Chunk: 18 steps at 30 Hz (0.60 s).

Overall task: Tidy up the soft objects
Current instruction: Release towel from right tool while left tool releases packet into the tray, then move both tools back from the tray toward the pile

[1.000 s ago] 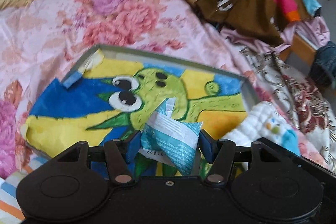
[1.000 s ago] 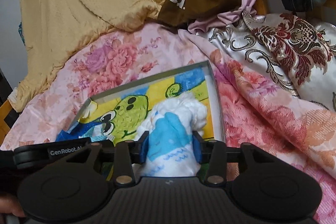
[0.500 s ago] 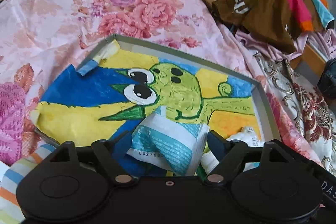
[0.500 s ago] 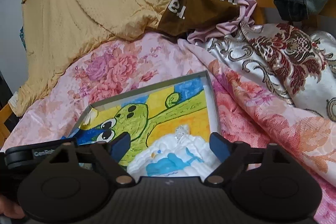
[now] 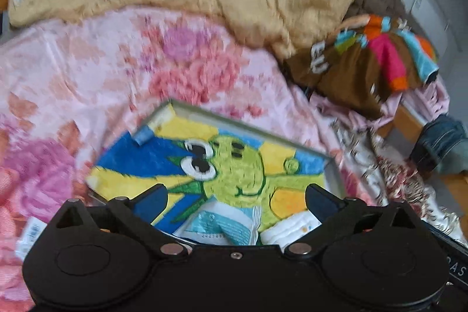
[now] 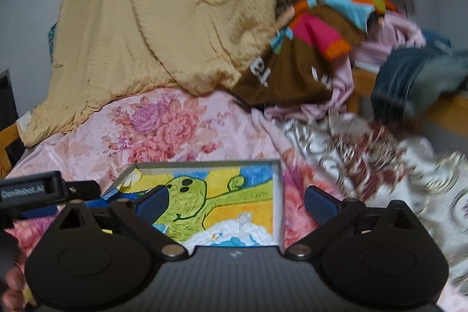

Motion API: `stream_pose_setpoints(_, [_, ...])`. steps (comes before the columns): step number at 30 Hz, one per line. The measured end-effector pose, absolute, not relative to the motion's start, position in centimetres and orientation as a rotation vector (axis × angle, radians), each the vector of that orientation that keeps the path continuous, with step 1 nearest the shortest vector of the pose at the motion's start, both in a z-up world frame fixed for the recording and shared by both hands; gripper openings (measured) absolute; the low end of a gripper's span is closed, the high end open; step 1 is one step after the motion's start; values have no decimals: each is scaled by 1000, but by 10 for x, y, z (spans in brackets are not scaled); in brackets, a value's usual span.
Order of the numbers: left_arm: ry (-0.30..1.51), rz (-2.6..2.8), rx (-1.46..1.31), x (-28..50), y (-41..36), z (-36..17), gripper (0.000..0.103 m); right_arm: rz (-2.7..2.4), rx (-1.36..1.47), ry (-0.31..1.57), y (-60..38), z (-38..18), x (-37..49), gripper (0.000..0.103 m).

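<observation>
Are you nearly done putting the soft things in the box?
Two are in: the teal-and-white soft packet and the white fluffy cloth with blue patches lie in the shallow grey box with the green cartoon drawing. Both tongs, left and right, just opened, holding nothing. The brown multicoloured garment remains outside.

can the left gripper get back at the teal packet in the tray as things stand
Probably yes. The left gripper has its jaws wide open and empty, having just opened, and the teal packet lies uncovered in the tray right below, beside the white bundle.

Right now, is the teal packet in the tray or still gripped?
In the tray: the teal packet lies free between the left gripper and its open jaws.
</observation>
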State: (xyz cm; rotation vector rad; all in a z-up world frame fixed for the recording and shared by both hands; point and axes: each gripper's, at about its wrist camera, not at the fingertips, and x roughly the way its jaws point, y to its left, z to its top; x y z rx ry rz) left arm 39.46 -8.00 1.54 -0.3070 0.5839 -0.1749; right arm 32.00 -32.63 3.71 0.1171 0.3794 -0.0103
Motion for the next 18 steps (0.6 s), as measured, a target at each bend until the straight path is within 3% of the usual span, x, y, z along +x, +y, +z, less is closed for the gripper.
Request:
stream_pose_setpoints(11, [423, -169, -251, 299, -42, 58, 102, 67, 69, 194, -299, 84, 243, 103])
stream_pose_setpoints(18, [346, -168, -221, 243, -20, 75, 102, 95, 36, 82, -282, 84, 190, 103])
